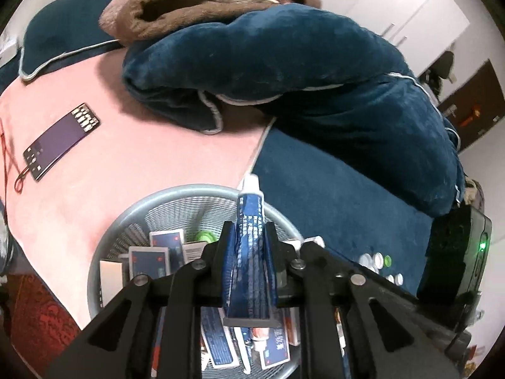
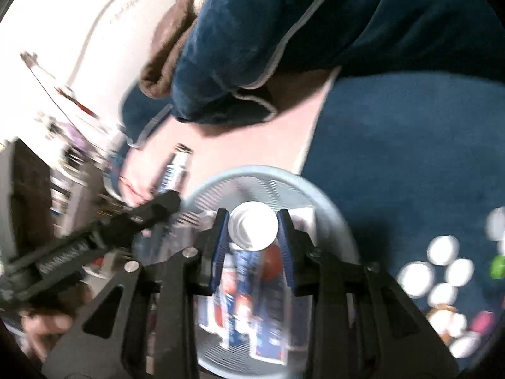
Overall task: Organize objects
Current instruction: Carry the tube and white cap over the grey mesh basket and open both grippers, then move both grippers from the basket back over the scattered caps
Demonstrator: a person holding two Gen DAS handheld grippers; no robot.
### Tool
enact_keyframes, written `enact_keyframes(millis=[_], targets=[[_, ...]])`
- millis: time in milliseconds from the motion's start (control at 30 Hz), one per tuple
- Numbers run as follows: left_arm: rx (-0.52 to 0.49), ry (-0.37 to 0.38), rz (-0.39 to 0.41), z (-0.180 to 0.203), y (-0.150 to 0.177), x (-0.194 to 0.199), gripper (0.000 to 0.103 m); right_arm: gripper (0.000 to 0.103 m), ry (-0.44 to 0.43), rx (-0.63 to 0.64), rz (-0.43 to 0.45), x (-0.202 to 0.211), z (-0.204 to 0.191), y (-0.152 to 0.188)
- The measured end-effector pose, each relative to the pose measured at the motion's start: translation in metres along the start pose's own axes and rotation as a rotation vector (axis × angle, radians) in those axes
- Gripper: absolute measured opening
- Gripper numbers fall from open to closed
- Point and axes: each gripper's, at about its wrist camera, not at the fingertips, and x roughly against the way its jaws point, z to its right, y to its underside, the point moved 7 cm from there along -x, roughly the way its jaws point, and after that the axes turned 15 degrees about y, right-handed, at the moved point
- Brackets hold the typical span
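Left wrist: our left gripper (image 1: 249,230) fingers clamp a blue tube (image 1: 251,246) over the basket (image 1: 126,221) — right gripper (image 2: 252,230) fingers pinch a white-capped bottle (image 2: 253,229).

bed (image 1: 331,189) | on it: pink sheet (image 1: 142,158), basket (image 1: 132,214), phone (image 1: 61,142), blue blanket (image 1: 284,63)

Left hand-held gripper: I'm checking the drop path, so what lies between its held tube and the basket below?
Nothing: in the left wrist view the blue tube, clamped by the left hand-held gripper, hangs directly over the basket of boxes.
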Motion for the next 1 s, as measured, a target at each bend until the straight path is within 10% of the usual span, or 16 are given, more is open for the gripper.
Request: enact_keyframes(millis=[33,100,133,333,1000], targets=[[-0.001,-0.009,0.000,-0.002,0.001,0.001,0.031,0.046,-0.006,-0.021,0.007,0.002,0.003,-0.001],[-0.002,-0.048,-0.006,-0.010,0.006,0.003,0.090,0.067,0.005,-0.040,0.051,0.012,0.009,-0.002],[0.006,-0.072,-0.002,-0.014,0.009,0.006,0.096,0.077,0.019,-0.036,0.070,0.016,0.009,-0.003],[-0.027,-0.159,0.040,-0.017,0.017,0.023,0.102,0.103,0.127,0.019,0.121,0.027,0.006,-0.002],[-0.140,-0.216,-0.070,0.006,0.038,-0.003,0.102,0.103,0.238,-0.058,0.160,0.051,0.048,0.010]])
